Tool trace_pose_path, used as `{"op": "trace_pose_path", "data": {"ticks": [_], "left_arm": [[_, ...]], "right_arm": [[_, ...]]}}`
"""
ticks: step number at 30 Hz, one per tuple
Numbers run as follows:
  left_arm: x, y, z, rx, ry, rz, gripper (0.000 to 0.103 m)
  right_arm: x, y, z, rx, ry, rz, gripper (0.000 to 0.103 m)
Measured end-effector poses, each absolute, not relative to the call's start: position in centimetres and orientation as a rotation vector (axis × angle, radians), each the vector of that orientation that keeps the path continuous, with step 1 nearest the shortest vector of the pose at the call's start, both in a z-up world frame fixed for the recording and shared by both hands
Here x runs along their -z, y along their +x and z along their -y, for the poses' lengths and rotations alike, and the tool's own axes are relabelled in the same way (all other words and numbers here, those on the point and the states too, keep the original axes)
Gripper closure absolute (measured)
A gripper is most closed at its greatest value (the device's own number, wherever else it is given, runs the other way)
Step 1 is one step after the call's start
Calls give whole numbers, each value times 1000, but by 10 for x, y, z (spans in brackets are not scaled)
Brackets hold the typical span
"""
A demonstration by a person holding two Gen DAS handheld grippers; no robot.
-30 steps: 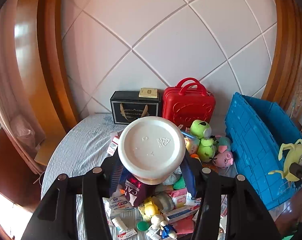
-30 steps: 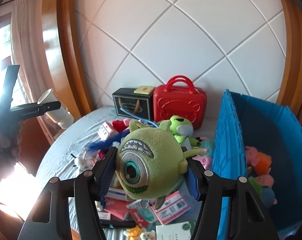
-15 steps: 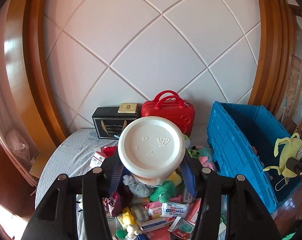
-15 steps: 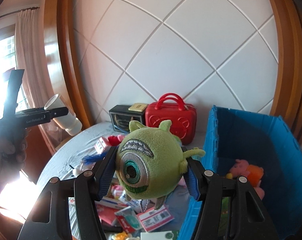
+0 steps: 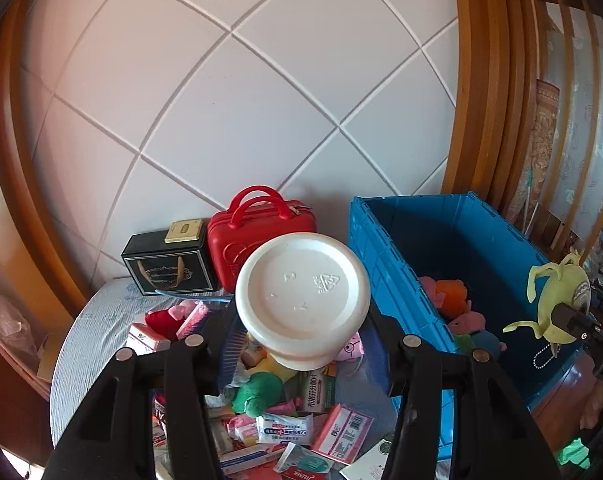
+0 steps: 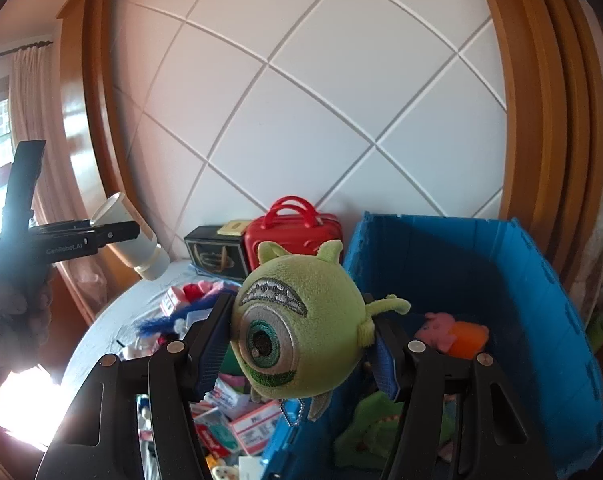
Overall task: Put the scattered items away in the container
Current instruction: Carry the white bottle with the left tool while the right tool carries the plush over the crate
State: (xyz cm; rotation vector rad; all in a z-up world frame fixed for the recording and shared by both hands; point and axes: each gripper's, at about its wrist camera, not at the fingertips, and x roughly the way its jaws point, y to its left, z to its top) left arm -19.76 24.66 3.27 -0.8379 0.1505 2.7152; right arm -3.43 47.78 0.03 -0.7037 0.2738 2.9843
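Left tongs (image 5: 301,344) clenched on a white bottle (image 5: 303,300), base toward the lens, held tilted down above the clutter. In the right wrist view a hand (image 6: 9,320) grips their black handle at far left, and the bottle juts out slantwise, cap end lower.

Below them: round counter (image 5: 97,320) with a pale cloth, strewn with small boxes (image 5: 343,432), packets and soft toys. At the back against the wall, a black gift box (image 5: 169,268), then a red case (image 5: 261,228).

Right tongs (image 6: 301,344) clenched on a green one-eyed plush (image 6: 297,328), blue pads pressing both flanks, its bead chain hanging under it. They are angled down, plush over the near left wall of the blue crate (image 6: 541,280).

Crate stands just right of the counter, open-topped. Inside: pink pig toy (image 6: 441,328) with orange body and other soft toys.
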Motion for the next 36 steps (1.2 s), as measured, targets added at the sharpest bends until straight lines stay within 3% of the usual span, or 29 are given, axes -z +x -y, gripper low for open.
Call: {"op": "trace_pose_path", "data": {"ticks": [17, 36], "left_arm": [[-28, -192, -394, -2475, -772, -328, 51], [-13, -209, -489, -2318, -760, -403, 51]], "right_arm": [[10, 18, -552, -2848, -668, -353, 42], [26, 35, -615, -2685, -687, -417, 42]]}}
